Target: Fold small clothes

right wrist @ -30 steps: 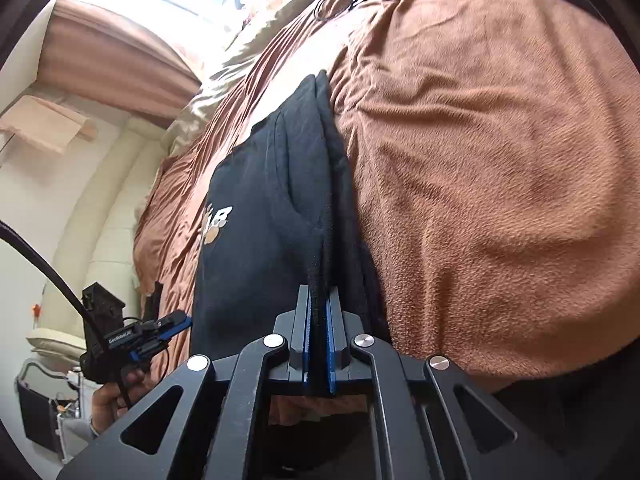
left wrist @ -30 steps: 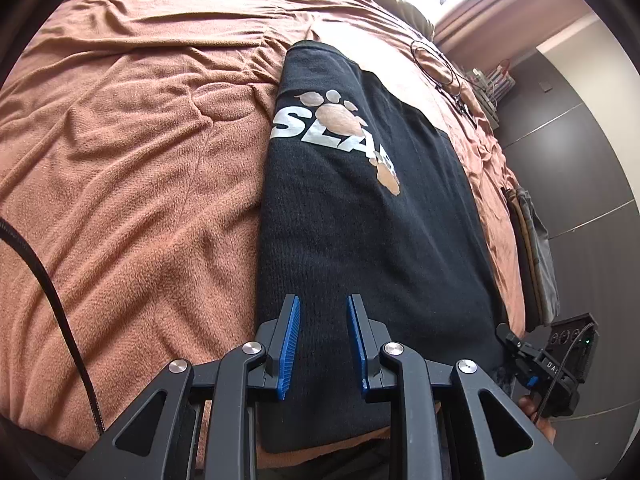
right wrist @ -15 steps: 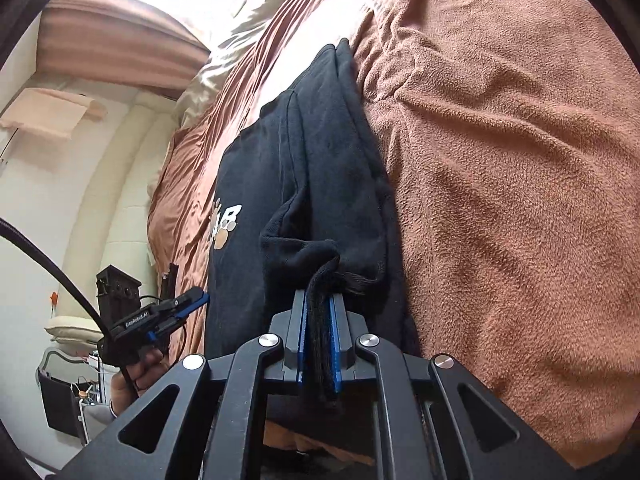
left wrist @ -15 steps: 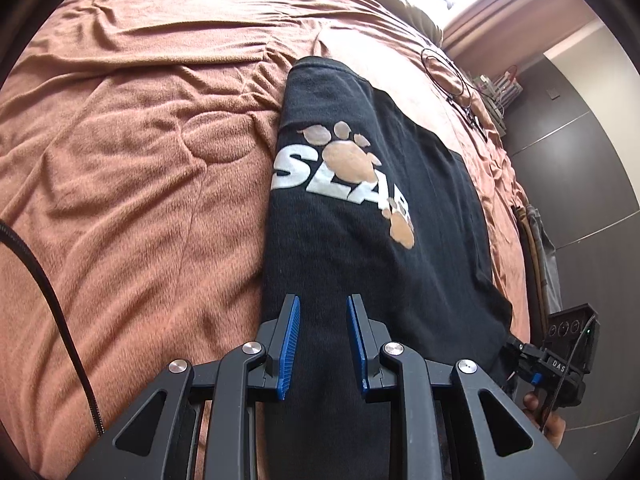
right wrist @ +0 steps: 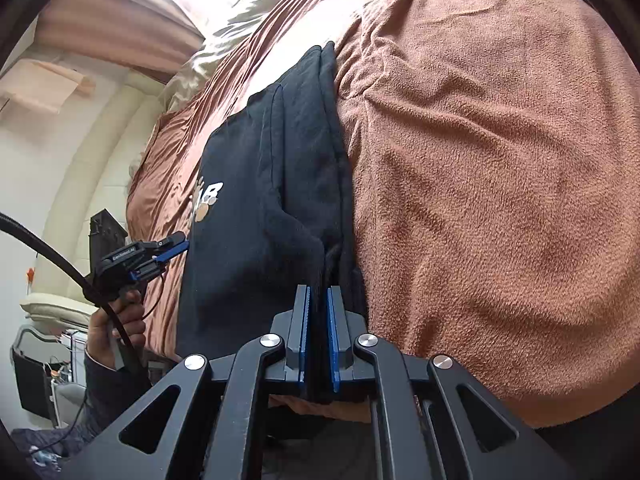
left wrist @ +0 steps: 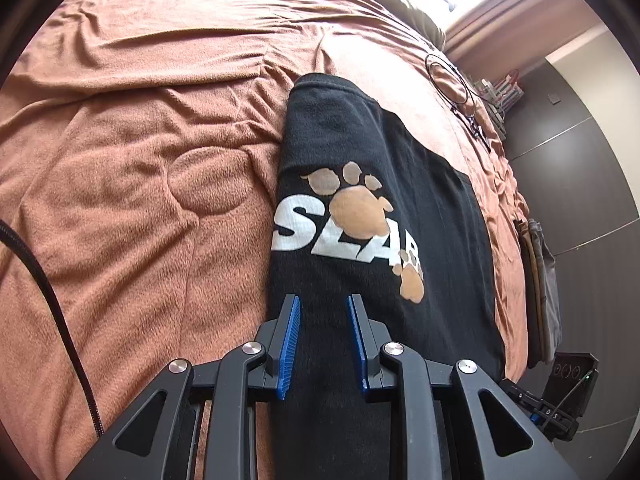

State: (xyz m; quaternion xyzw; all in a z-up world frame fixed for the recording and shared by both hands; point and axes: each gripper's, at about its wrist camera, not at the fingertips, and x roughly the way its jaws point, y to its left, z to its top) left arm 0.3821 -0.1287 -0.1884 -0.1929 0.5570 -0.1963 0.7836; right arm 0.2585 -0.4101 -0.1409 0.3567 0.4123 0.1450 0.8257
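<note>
Right wrist view: right tongs [right wrist: 318,300] have just been opening, jaws parted only a sliver, with a bunched fold of the black fleece garment with white lettering and tan paw prints [right wrist: 256,216] between the blue pads [right wrist: 305,336]. A second ago they were clamped tight on that edge; whether the pads now press or have let go, I cannot tell for sure, but fabric fills the gap. Since then the side panel has been carried over: the garment's right edge now lies doubled on itself along the brown fleece bed cover [right wrist: 480,184]. Left wrist view: left tongs [left wrist: 322,300] hang over the near end of the garment [left wrist: 360,128], jaws part open, nothing between them, same gap as a second ago; the print has slid closer to the camera, so that hand has moved in along the cloth. Garment lies lengthwise on the bed cover [left wrist: 140,160], long narrow strip, logo up. Reading: side fold looks done, right tongs are likely releasing it. Next probably an end-to-end fold, left tongs need a grip first. Risk: fleece snags on the pads and drags the fold open on withdrawal.
</note>
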